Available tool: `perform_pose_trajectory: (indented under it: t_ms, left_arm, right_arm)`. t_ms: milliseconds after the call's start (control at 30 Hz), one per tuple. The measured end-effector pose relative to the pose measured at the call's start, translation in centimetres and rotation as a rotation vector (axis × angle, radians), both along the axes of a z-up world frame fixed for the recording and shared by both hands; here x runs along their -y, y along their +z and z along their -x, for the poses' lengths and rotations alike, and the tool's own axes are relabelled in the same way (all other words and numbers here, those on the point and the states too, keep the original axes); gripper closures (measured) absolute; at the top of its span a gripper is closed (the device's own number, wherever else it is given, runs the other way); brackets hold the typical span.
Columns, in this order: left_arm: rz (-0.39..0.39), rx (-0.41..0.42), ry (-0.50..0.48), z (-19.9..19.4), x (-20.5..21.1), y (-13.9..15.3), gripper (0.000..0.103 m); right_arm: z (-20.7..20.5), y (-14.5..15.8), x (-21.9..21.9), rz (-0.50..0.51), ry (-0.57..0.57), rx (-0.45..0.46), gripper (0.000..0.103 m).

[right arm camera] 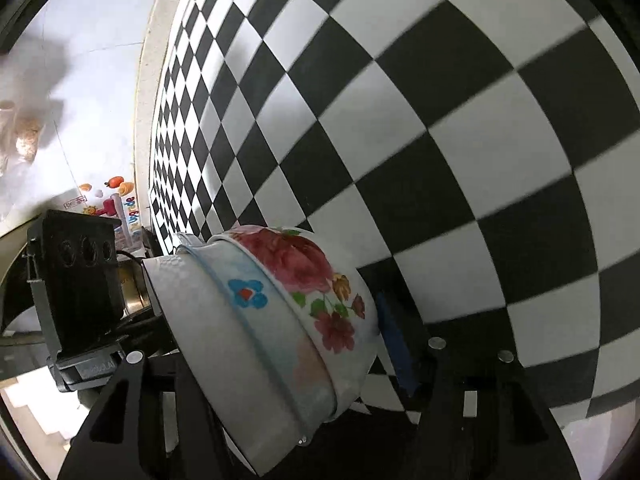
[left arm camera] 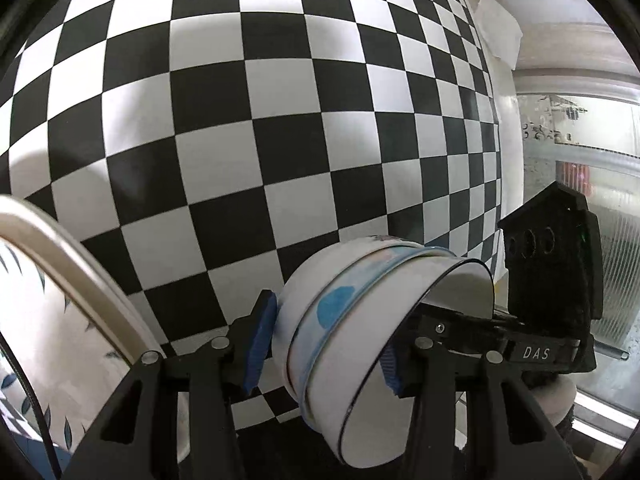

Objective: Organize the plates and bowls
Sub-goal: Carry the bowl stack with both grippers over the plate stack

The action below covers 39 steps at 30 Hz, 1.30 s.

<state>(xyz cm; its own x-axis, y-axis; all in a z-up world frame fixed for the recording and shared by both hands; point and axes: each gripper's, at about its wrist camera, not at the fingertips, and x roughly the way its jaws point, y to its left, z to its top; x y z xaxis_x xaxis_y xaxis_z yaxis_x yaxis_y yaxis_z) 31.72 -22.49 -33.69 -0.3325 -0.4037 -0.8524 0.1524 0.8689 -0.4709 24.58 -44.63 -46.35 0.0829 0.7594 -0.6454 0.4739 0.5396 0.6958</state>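
Observation:
A nested stack of three bowls lies on its side between both grippers, above the checkered surface. It shows in the right wrist view as a white embossed bowl, a blue-flower bowl and a red-rose bowl. My left gripper has its blue pads on both sides of the stack and is shut on it. My right gripper grips the same stack from the opposite side; one blue pad shows against the rose bowl. Each view shows the other gripper's black body beside the stack.
A black-and-white checkered surface fills both views. A leaf-patterned plate with a beige rim sits at the left of the left wrist view. A window or glass panel is at the right. A pale floor with fruit stickers lies beyond the table edge.

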Motion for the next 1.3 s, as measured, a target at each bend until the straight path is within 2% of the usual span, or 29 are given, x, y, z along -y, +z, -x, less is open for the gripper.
perform_pose_trajectory:
  t_ms: [300, 567, 833, 1300]
  left_arm:
    - [-0.013, 0.011, 0.024, 0.3, -0.4, 0.6, 0.06]
    - [-0.013, 0.046, 0.049, -0.1, -1.0, 1.5, 0.06]
    - [-0.002, 0.064, 0.082, -0.6, -2.1, 3.2, 0.06]
    - [0.006, 0.127, 0.171, -1.0, -7.1, 7.3, 0.06]
  right_arm:
    - [0.5, 0.9, -0.2, 0.005, -0.006, -0.008, 0.046]
    - [-1.4, 2.9, -0.9, 0.052, 0.027, 0.046, 0.047]
    - [-2.8, 4.8, -1.9, 0.048, 0.047, 0.066, 0.047]
    - [-6.8, 10.3, -9.2, 0.055, 0.131, 0.14, 0.047]
